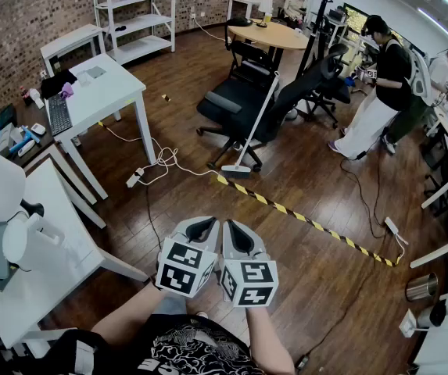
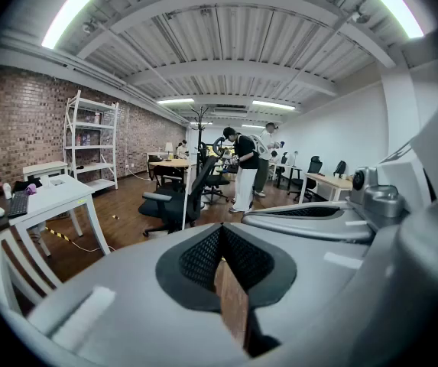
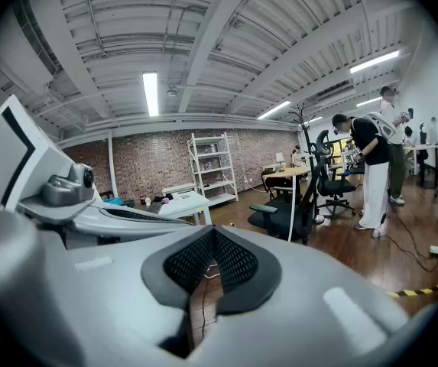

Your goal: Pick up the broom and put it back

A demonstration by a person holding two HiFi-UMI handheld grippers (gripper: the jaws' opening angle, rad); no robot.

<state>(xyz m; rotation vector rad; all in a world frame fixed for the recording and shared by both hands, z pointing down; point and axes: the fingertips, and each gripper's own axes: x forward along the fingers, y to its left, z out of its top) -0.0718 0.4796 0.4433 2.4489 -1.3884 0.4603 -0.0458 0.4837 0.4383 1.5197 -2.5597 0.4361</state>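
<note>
The broom (image 1: 236,168) is being propped against a black chair (image 1: 235,108) at twelve o'clock, well apart from the tools. The left tool (image 1: 200,226) and the right tool (image 1: 238,237) are being held closed, empty.

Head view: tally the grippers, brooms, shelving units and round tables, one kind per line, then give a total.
Grey handheld grippers with marker cubes: 2, the left gripper and the right gripper
White long-handled broom, leaning on the black office chair: 1
White metal shelving unit: 1
Round wooden-topped table: 1
Total: 5
</note>
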